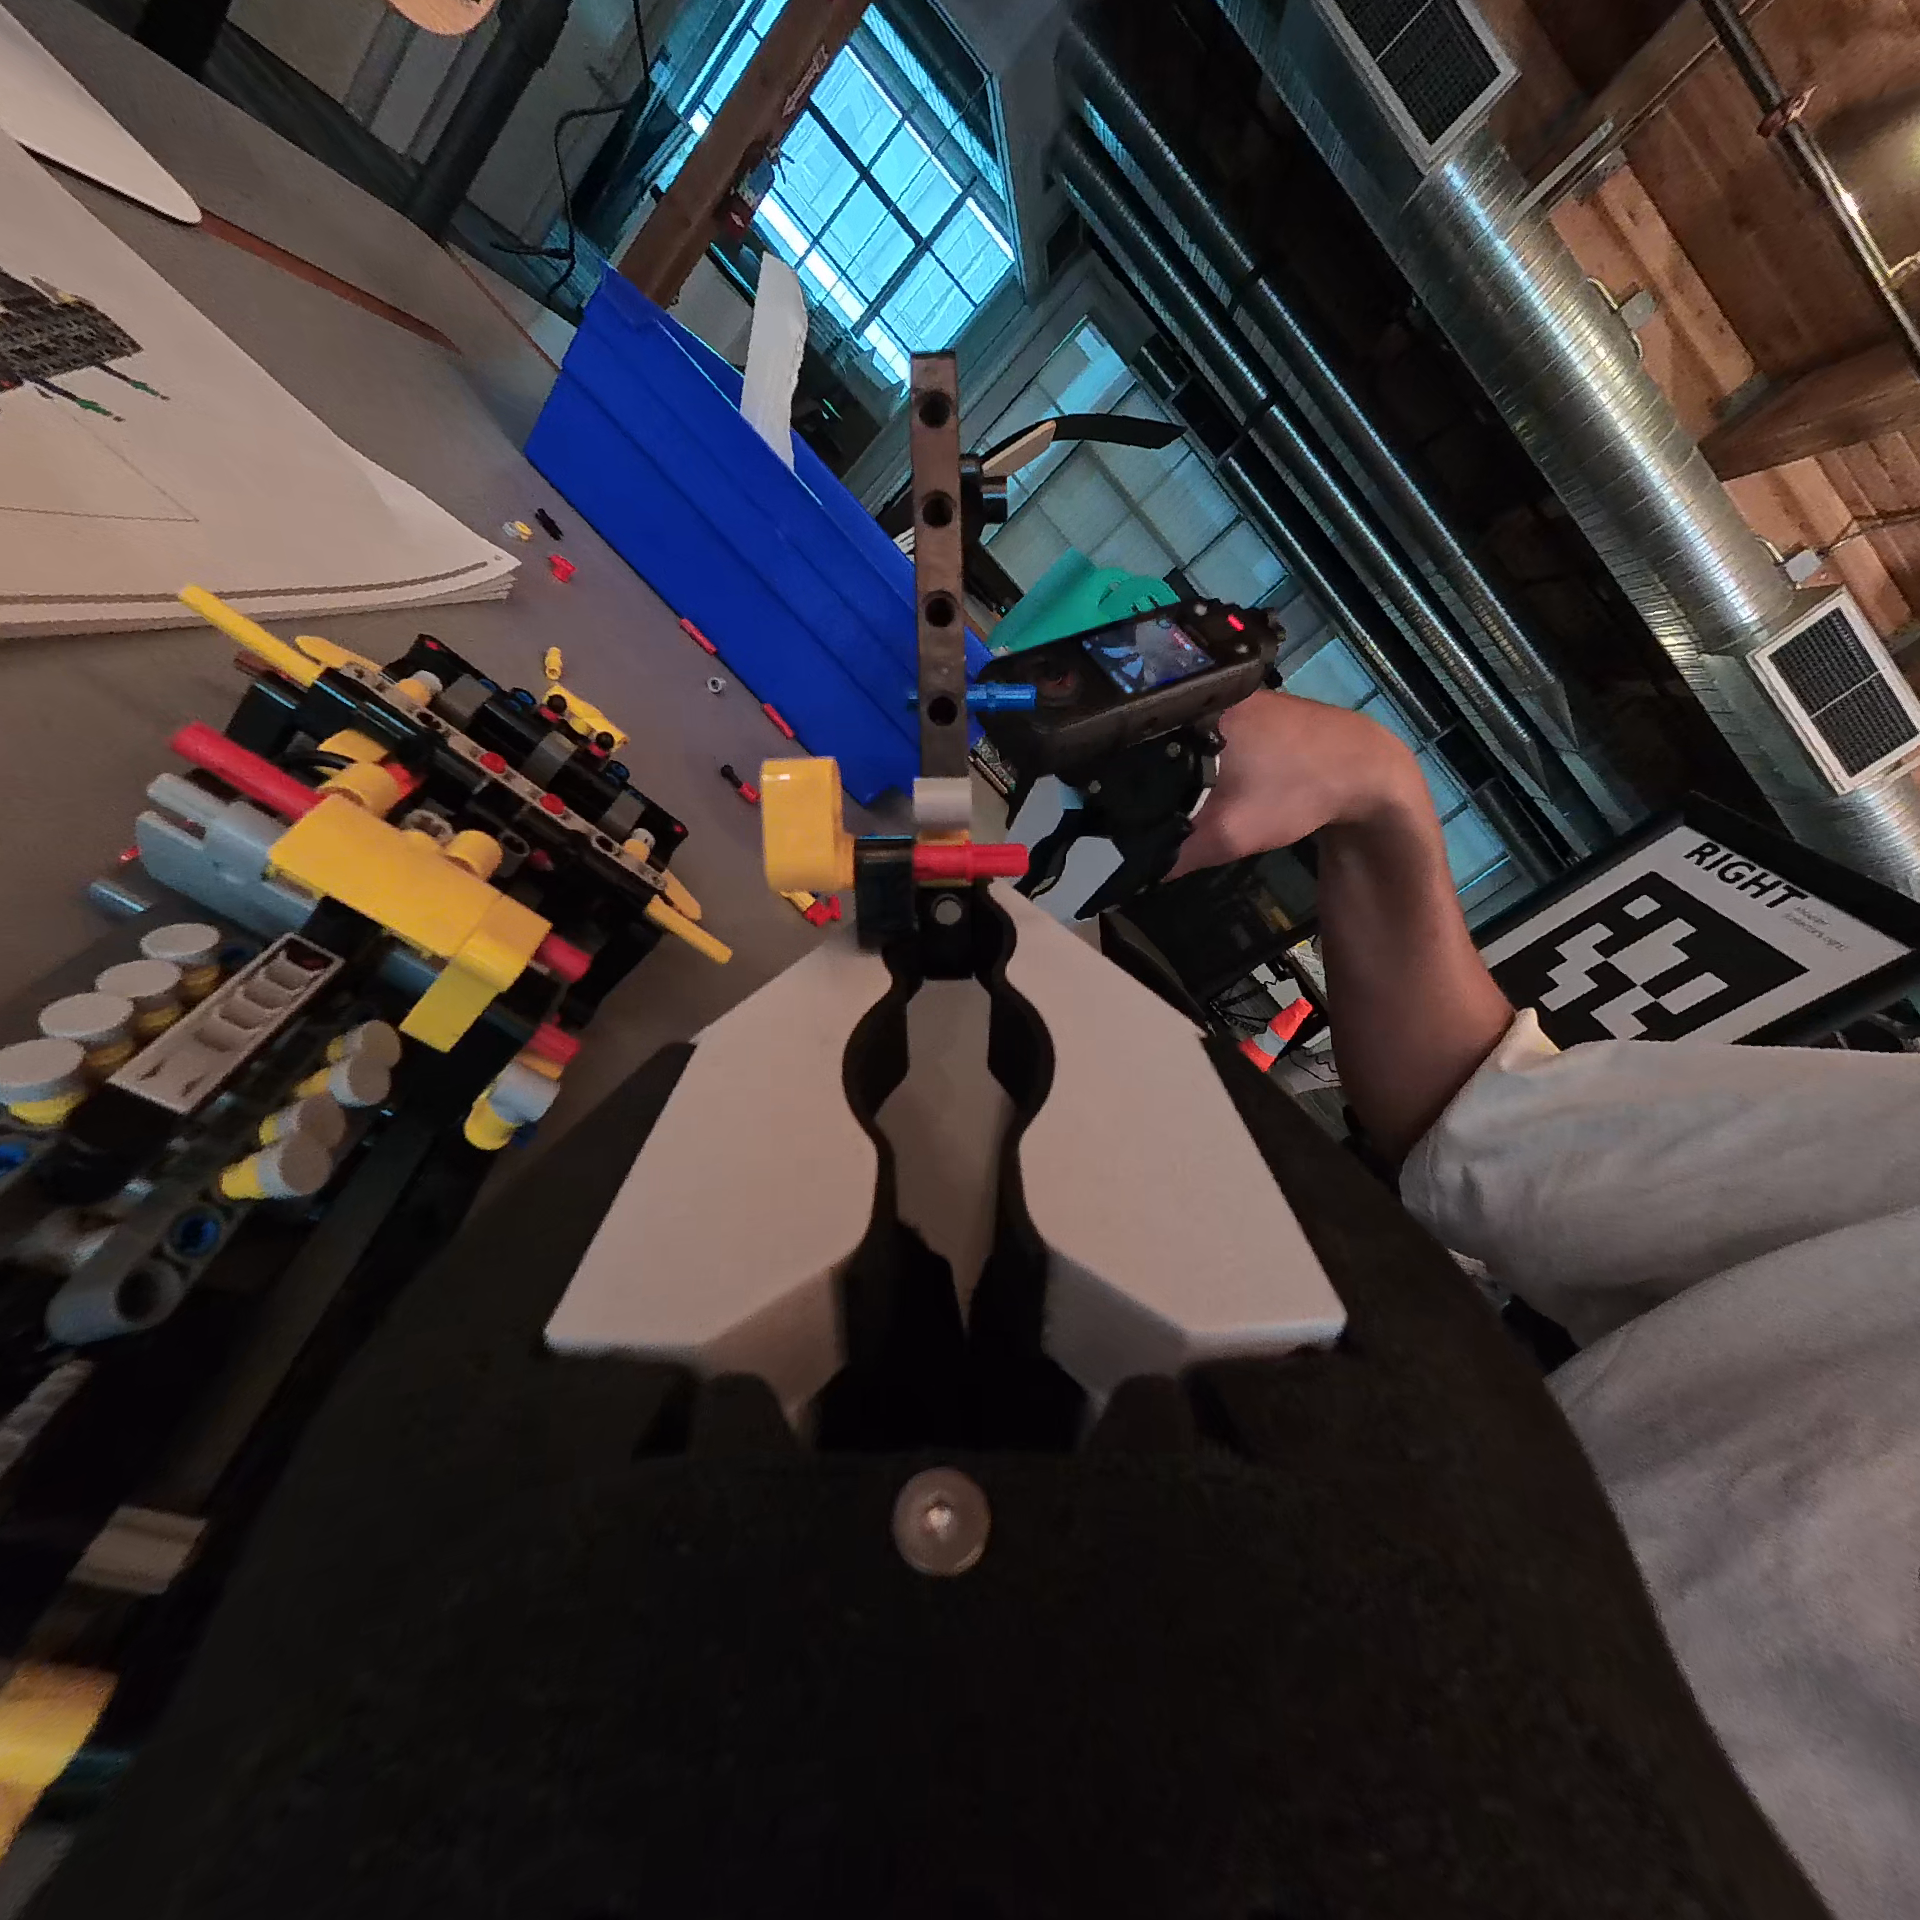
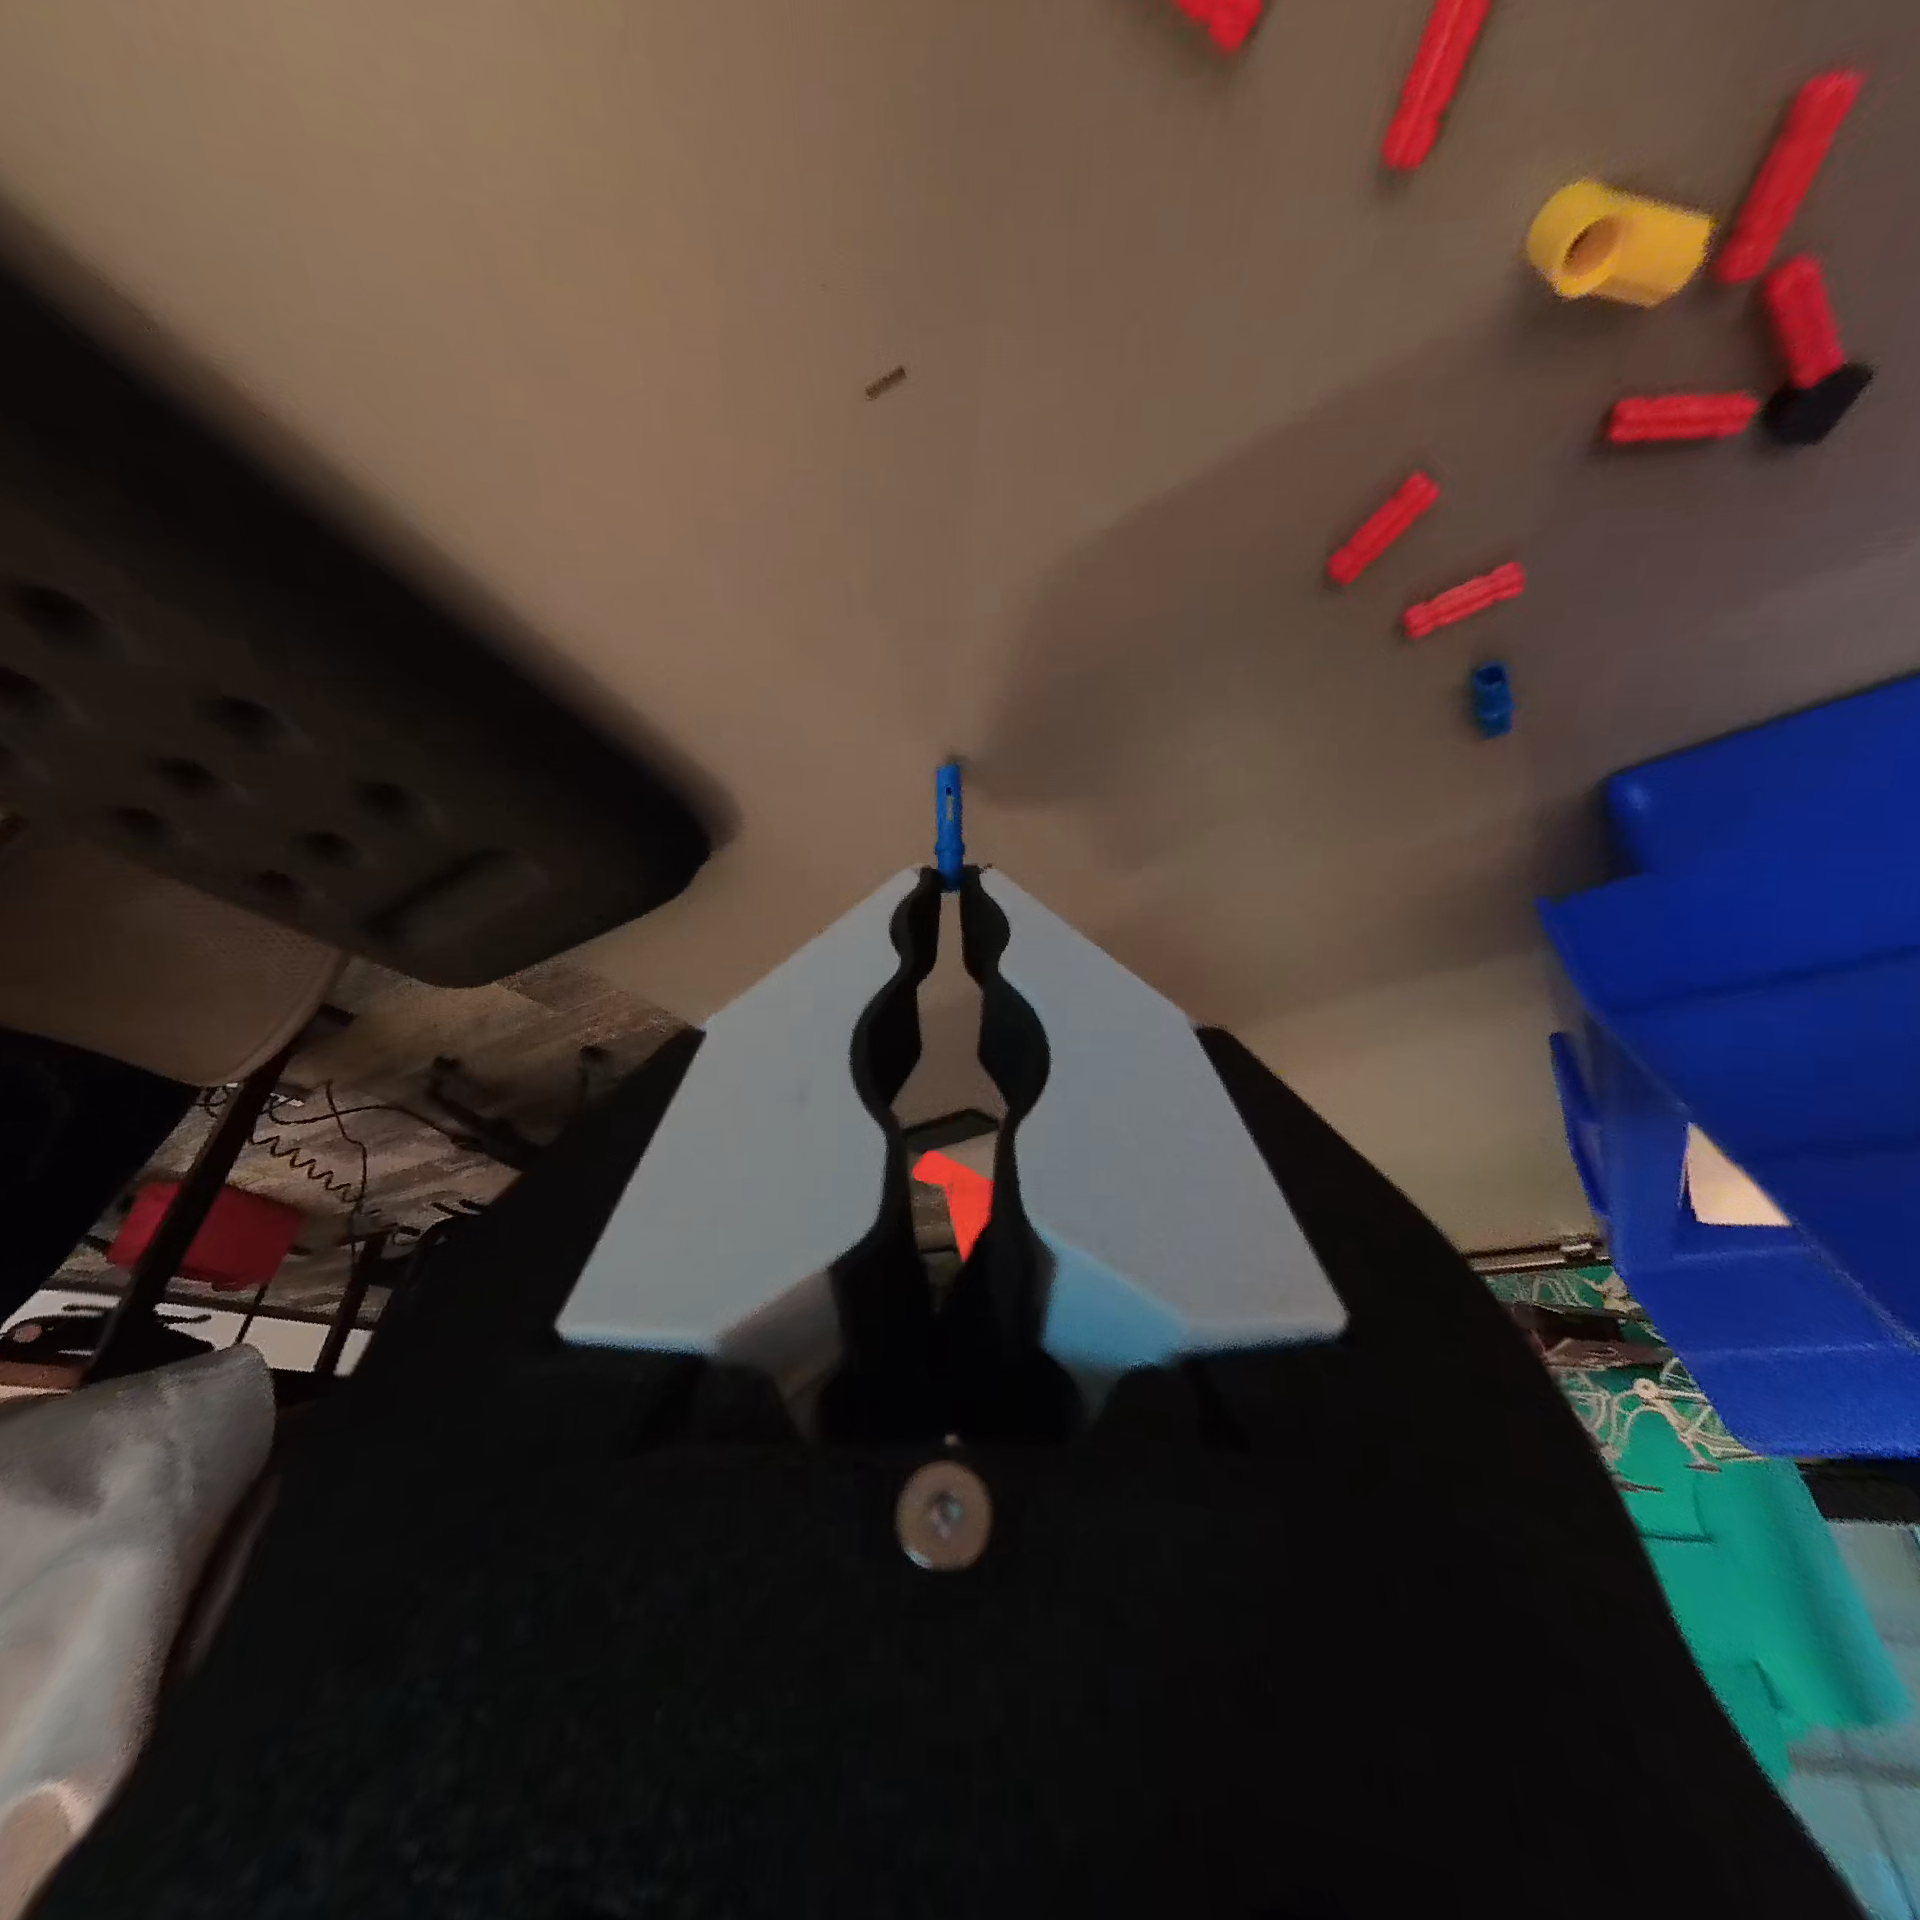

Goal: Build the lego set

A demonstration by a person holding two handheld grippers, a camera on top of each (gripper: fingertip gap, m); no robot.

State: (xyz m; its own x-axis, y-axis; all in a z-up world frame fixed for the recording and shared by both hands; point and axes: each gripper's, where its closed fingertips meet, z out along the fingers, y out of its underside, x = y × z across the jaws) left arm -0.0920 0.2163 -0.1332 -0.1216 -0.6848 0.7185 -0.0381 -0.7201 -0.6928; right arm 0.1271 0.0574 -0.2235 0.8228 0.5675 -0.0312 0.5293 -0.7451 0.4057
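Note:
My left gripper [image 1: 941,920] is shut on a small lego sub-assembly [image 1: 914,862]. It has a dark grey holed beam [image 1: 938,561] standing upright, a yellow connector [image 1: 805,836] on the left and a red axle [image 1: 971,860] sticking out to the right. A blue pin [image 1: 997,696] sits in the beam's lowest hole. My right gripper [image 2: 951,883] is shut on another small blue pin [image 2: 949,816] and holds it above the table. The right gripper also shows in the left wrist view [image 1: 1075,868], hand-held just right of the sub-assembly.
The large black and yellow lego model [image 1: 416,862] lies on the table at left, beside the instruction booklet [image 1: 208,468]. A blue bin [image 1: 727,540] [image 2: 1745,1039] stands behind. Loose red pins [image 2: 1382,525], a yellow connector [image 2: 1616,244] and a blue pin [image 2: 1491,698] lie on the table. The grippers' ends are close to 30 cm from one another. Between my right fingertips and the yellow connector [image 2: 1616,244] there is roughly 11 cm.

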